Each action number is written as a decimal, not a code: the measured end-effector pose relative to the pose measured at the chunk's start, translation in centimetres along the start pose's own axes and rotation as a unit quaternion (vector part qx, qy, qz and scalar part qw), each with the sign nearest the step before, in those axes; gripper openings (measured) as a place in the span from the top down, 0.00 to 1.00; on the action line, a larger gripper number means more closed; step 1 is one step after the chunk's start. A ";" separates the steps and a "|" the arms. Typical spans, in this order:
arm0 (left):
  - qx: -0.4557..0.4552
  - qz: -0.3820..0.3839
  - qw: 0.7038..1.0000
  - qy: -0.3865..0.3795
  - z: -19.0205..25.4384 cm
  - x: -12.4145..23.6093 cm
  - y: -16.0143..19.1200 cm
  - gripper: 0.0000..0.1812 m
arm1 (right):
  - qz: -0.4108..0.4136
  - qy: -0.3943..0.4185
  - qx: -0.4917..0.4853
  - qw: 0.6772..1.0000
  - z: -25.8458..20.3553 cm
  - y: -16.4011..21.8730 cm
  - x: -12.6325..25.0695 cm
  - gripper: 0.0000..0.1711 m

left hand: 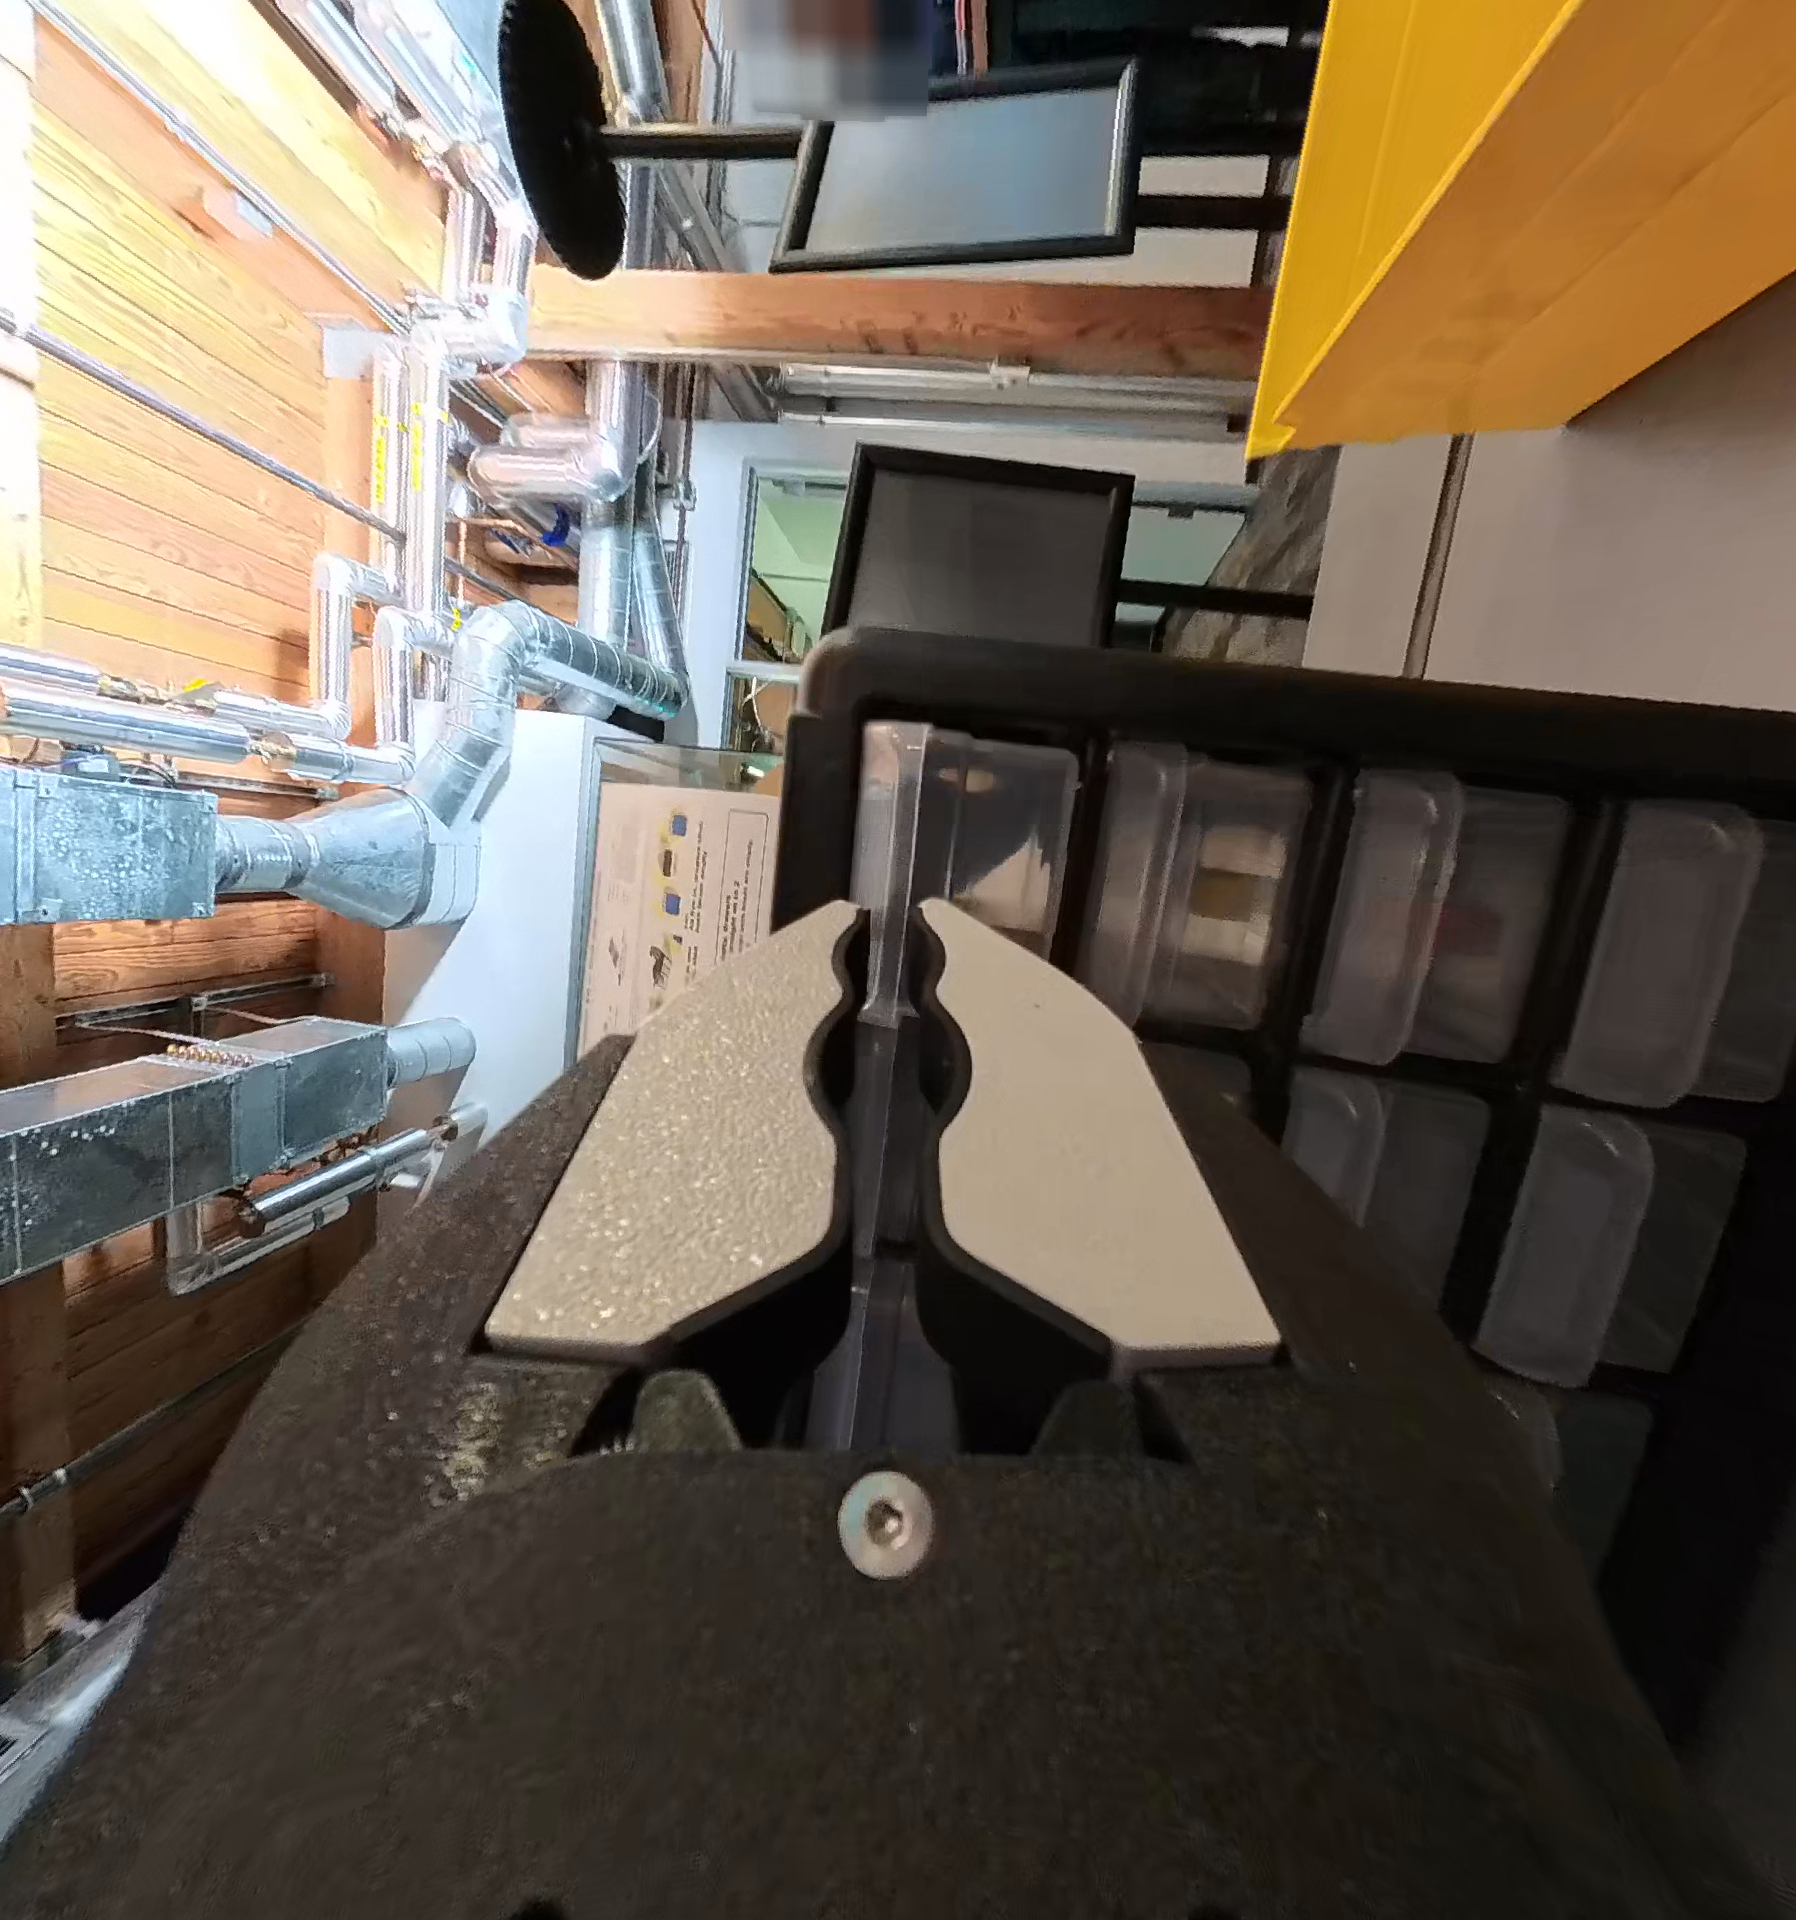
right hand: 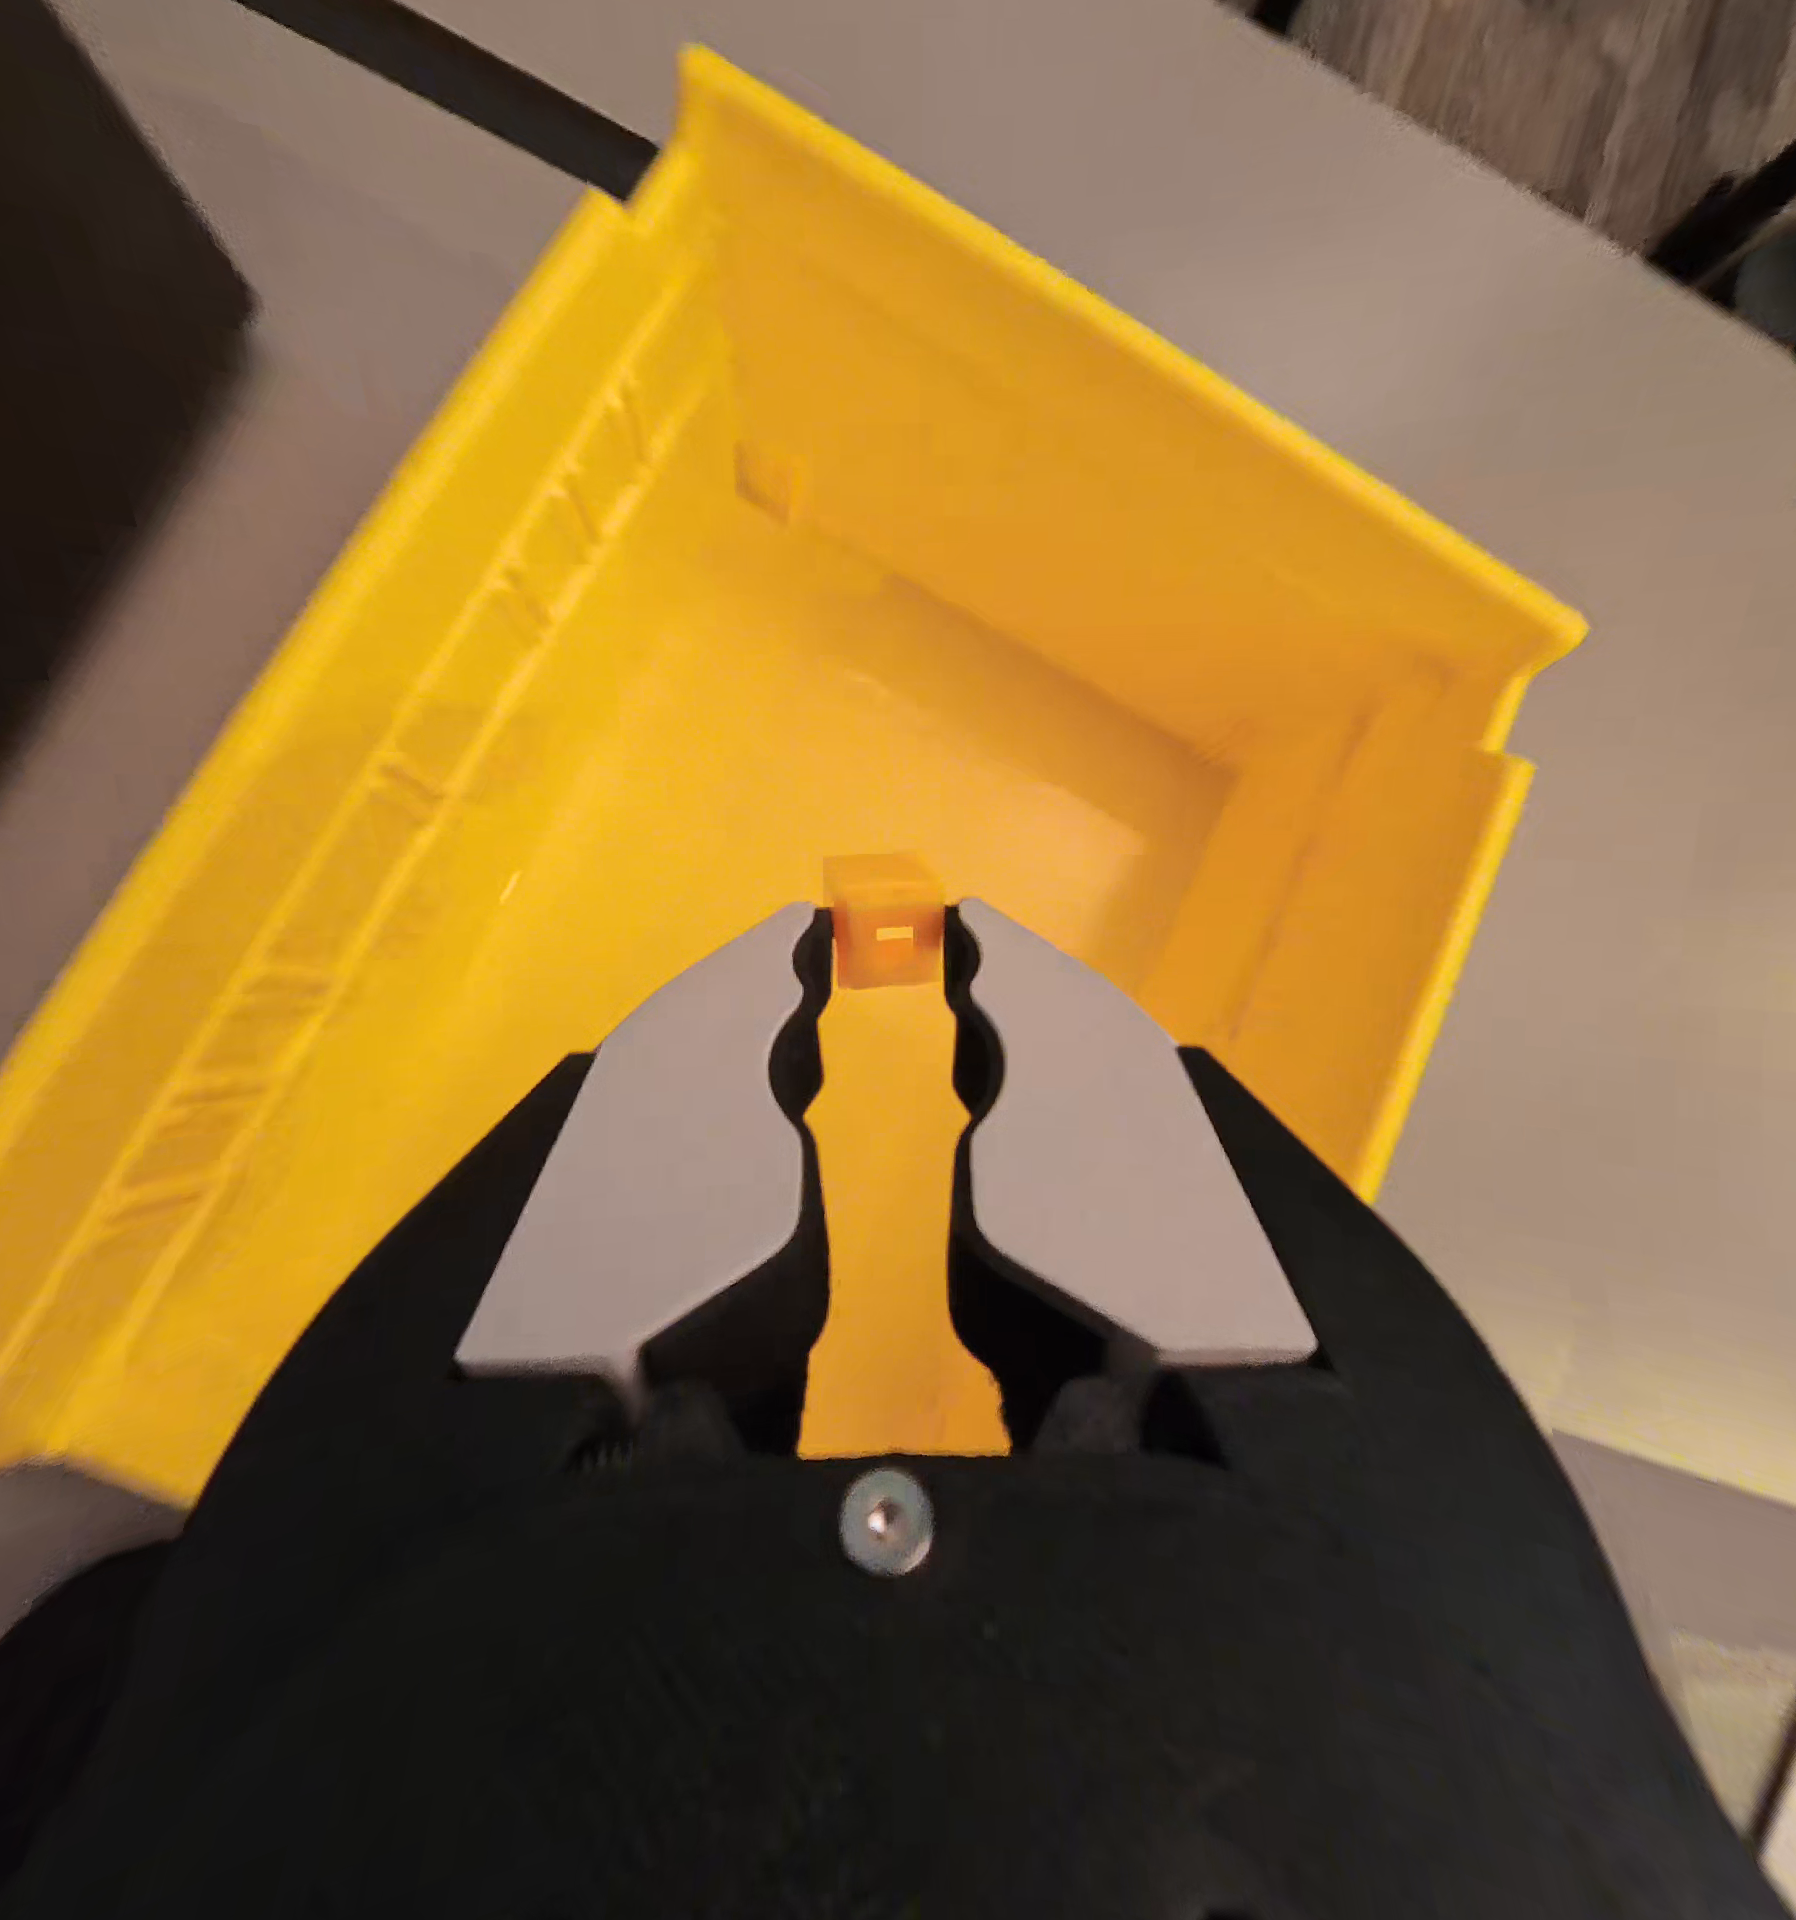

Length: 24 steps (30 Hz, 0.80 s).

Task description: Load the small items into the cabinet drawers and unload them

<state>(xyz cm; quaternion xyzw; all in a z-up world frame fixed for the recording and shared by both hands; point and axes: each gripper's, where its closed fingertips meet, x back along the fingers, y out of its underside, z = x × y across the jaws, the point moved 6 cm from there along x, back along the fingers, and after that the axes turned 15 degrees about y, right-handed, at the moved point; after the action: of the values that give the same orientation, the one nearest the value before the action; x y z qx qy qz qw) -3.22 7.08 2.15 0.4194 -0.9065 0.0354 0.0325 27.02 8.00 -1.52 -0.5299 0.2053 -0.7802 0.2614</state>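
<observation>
left gripper [left hand: 889,914] is clamped on the clear front tab of a drawer [left hand: 961,821] at the corner of the black cabinet [left hand: 1559,717], with further translucent drawers [left hand: 1434,914] to the right of the fingers and a yellow bin [left hand: 1496,208] beyond them. right gripper [right hand: 886,914] pinches a small orange cube [right hand: 886,930] at its tips, held over the inside of the bin [right hand: 1029,468]. the bin sits on a grey table [right hand: 1496,260]; nothing lies between the fingers and its floor, and a dark object [right hand: 52,416] lies far left.
</observation>
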 end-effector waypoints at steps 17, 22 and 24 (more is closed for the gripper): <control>0.101 -0.040 0.994 0.007 -0.4 0.7 0.1 0.89 | -0.086 0.027 -0.016 0.996 -1.3 0.1 -9.7 0.87; 0.102 -0.047 0.991 0.073 1.4 1.4 0.3 0.94 | -0.076 0.041 0.000 0.996 -1.4 0.0 -10.1 0.83; 0.082 -0.058 0.992 0.078 2.2 0.9 0.5 0.93 | -0.061 0.044 0.006 0.997 -1.2 -0.2 -9.4 0.80</control>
<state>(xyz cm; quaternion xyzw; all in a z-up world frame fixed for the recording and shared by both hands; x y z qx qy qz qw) -4.26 6.54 0.04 0.4682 -0.8695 0.1404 0.0704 28.70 14.13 -8.61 -0.5051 0.1797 -0.8182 0.2075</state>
